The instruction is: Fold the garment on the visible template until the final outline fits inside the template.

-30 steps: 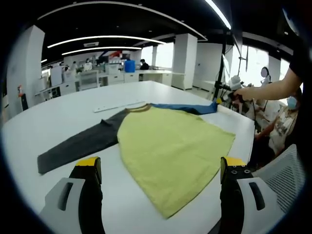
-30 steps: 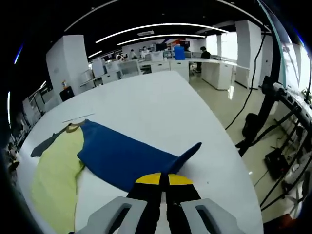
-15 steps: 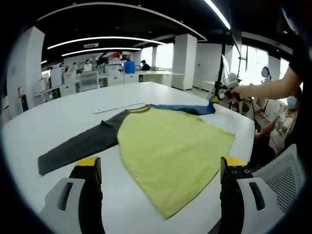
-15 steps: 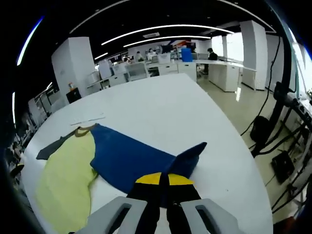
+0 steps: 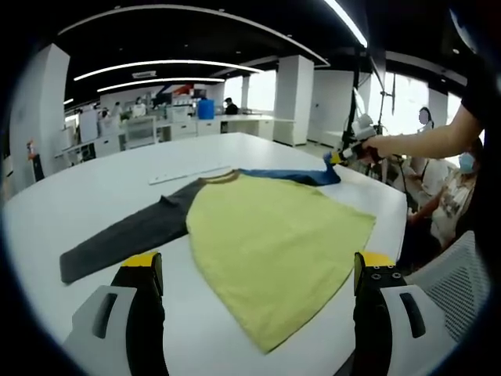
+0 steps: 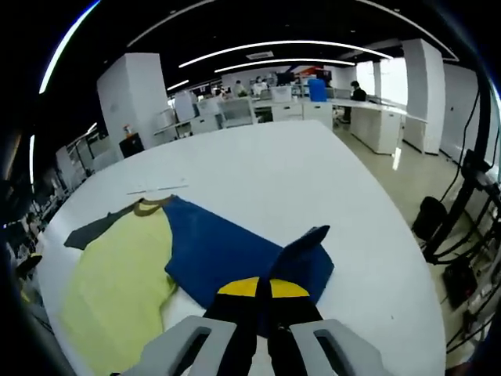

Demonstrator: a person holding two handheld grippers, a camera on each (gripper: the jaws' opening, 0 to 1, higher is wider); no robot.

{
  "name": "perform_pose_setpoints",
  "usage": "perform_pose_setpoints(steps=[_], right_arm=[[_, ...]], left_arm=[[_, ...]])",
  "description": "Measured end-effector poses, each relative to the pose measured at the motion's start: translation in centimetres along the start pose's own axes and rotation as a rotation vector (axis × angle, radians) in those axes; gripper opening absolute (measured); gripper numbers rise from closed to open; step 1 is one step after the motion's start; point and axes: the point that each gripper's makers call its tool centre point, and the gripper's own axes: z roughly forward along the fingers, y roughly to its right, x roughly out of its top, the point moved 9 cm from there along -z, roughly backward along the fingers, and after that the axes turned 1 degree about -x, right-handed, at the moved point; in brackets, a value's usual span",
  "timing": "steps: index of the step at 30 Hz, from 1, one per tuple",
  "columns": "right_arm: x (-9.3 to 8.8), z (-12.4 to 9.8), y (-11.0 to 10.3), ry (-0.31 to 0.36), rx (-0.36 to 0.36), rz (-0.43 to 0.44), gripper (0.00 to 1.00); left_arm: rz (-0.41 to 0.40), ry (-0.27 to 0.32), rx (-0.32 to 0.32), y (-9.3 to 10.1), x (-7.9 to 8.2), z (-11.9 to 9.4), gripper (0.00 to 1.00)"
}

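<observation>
On the white tabletop a shirt lies spread flat: yellow body, grey sleeve stretched out to one side, blue sleeve to the other. Beyond the collar lies a thin pale strip, perhaps a template edge; I cannot tell what it is, and no clear template outline shows.

In the right gripper view the right gripper has its fingers closed tight on the cuff end of the blue sleeve, and the cloth just past the grip stands up in a small peak off the tabletop. From the left gripper view this gripper shows at the far side of the shirt, held in a person's hand, with the sleeve tip raised.

The left gripper hangs near the shirt's hem, fingers wide apart and holding nothing.

By my reading, the step in hand is the first fold: bringing the blue sleeve in over the yellow body. The next move calls for carrying the cuff across toward the chest, low enough that the sleeve lays flat without dragging the body out of place. The grey sleeve looks like the left gripper's job afterwards.
</observation>
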Motion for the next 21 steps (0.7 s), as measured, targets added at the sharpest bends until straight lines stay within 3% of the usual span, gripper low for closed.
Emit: perform_pose_setpoints(steps=[21], right_arm=[[2.7,1.7,-4.2,-0.001,0.071,-0.084,0.00]], left_arm=[[0.002,0.036,-0.004,0.1,0.7,-0.3,0.99]])
